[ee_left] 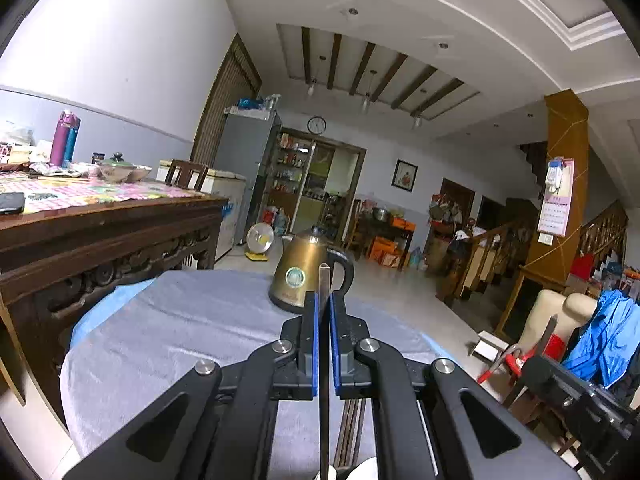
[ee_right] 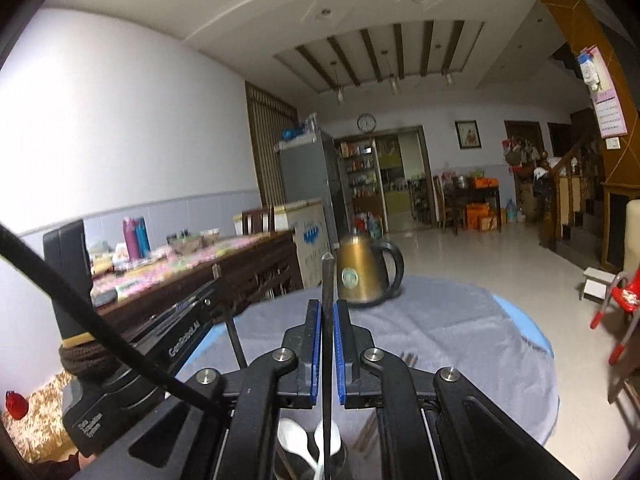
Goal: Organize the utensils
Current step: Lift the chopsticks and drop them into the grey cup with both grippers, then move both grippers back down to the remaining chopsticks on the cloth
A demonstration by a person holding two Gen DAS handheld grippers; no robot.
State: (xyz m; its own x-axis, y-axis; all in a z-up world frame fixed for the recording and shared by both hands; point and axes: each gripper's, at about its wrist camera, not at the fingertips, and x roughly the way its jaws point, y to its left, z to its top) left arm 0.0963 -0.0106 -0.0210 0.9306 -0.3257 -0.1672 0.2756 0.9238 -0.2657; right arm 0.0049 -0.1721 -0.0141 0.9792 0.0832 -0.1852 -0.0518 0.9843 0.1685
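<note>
In the left wrist view my left gripper [ee_left: 324, 300] is shut on a thin flat metal utensil handle [ee_left: 324, 280] that stands upright between the blue pads. Under it lie brown chopsticks [ee_left: 349, 432] and part of a white spoon [ee_left: 368, 472]. My right gripper [ee_right: 328, 304] is shut on a dark slim utensil handle [ee_right: 327, 276], also upright. Below it are two white spoons [ee_right: 292, 436] in a metal cup [ee_right: 340, 458]. Fork tines [ee_right: 408, 357] show on the grey cloth. The left gripper's body [ee_right: 188, 340] is at the left of the right wrist view.
A brass kettle [ee_left: 306, 276] with a black handle stands at the far side of the round cloth-covered table [ee_left: 180, 340]. A carved wooden table [ee_left: 100, 232] crowded with bottles and bowls is to the left. A red chair [ee_right: 624, 300] and a blue jacket [ee_left: 608, 336] are to the right.
</note>
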